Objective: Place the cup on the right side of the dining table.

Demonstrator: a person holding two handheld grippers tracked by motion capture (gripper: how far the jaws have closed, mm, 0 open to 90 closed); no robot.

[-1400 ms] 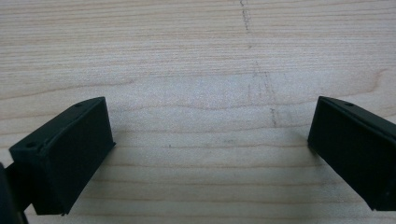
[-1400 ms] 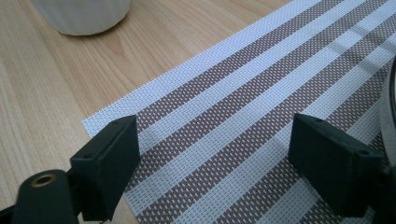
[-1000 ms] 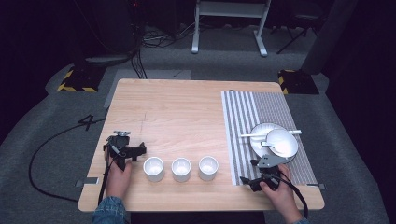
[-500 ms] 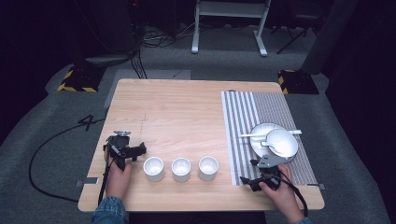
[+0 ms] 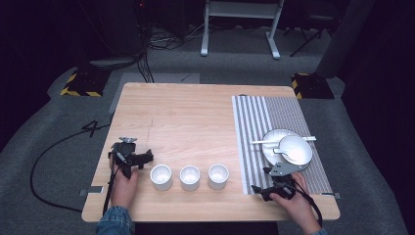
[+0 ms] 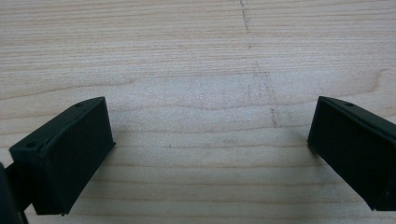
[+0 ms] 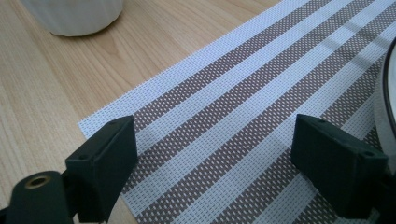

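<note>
On the left of the wooden table (image 5: 195,112), the left gripper (image 5: 133,159) rests near the front edge in the person's left hand (image 5: 125,183). Seen in the left gripper view, its jaws stand wide apart over bare wood, with nothing between them.

Just to its right, three white cups stand in a row along the front of the table: the left cup (image 5: 161,176) sits just beside the left gripper, then the middle cup (image 5: 190,177), then the right cup (image 5: 218,176). All three are upright and slightly apart from one another.

Further right lies a striped placemat (image 5: 254,122), brown and white, covering the right part of the table. On it sits a white plate (image 5: 269,147) bearing a white bowl (image 5: 295,149), with a white spoon (image 5: 262,142) laid across the plate's far edge.

At the mat's front corner the right gripper (image 5: 274,188) is held in the right hand (image 5: 296,203), near the plate's front rim. In the right gripper view its jaws are spread wide over the mat's stripes, gripping nothing; the base of a cup (image 7: 74,16) shows on the wood beyond the mat's edge, and a white rim (image 7: 385,93) just beside the right-hand jaw.
</note>
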